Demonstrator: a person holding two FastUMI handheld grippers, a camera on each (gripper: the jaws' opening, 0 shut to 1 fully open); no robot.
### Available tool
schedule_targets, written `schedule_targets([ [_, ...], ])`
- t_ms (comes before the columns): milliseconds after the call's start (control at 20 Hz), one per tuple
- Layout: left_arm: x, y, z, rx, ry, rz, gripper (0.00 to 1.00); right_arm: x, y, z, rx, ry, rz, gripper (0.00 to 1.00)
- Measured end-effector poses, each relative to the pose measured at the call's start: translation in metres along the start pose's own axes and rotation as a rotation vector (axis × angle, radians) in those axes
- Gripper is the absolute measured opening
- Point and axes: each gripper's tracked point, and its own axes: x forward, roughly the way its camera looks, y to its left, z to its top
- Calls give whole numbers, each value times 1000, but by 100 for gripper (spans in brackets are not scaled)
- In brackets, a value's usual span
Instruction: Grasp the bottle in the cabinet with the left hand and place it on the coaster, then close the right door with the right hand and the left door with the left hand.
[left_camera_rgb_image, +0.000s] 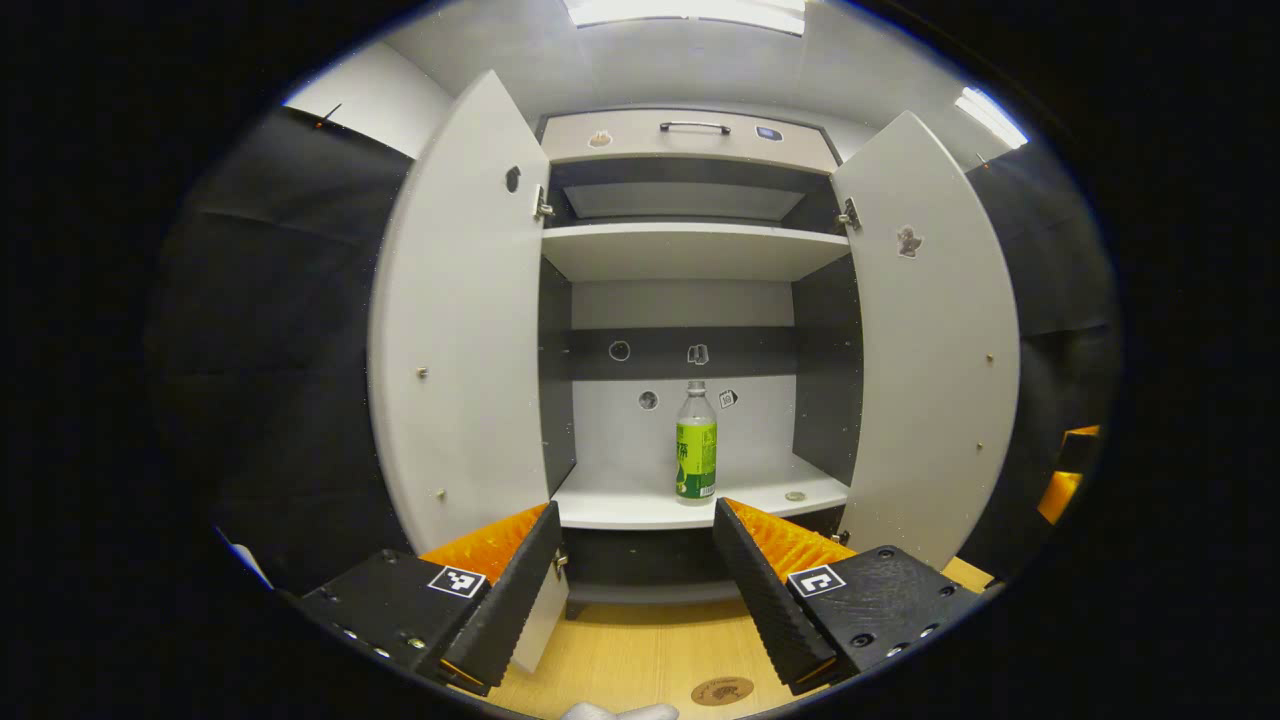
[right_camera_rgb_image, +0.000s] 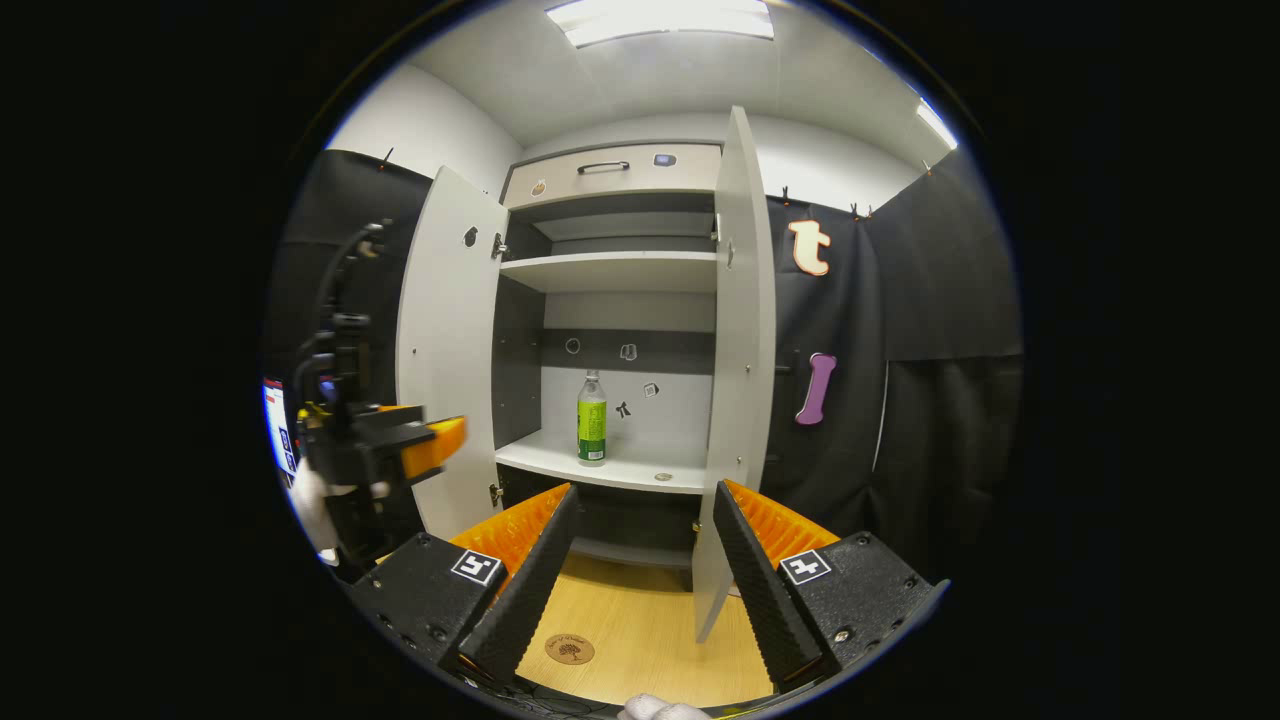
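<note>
Left hand-held gripper (left_camera_rgb_image: 635, 560) level, fingers apart, facing bottle (left_camera_rgb_image: 696, 442) on cabinet shelf (left_camera_rgb_image: 620, 500); right hand-held gripper (right_camera_rgb_image: 645, 560) likewise apart.

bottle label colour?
Bright green on the bottle, clear above with a pale cap; clearest in the left gripper view.

Bottle (left_camera_rgb_image: 696, 440) upright on cabinet shelf (left_camera_rgb_image: 620, 505)

The clear bottle (left_camera_rgb_image: 696, 441) with green label stands upright on the cabinet's lower shelf (left_camera_rgb_image: 620, 500); both doors (left_camera_rgb_image: 460, 320) are open; the round coaster (left_camera_rgb_image: 722, 691) lies on the worktop.
</note>
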Motion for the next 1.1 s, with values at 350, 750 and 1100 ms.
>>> schedule_targets([
  [350, 154, -39, 0, 13, 28, -4, 94, 39, -25, -1, 22, 16, 9, 83],
  [750, 262, -63, -20, 64, 53, 20, 96, 60, -24, -7, -7, 38, 14, 83],
  [1100, 304, -54, -33, 23, 85, 53, 96, 65, -20, -5, -33, 34, 5, 83],
])
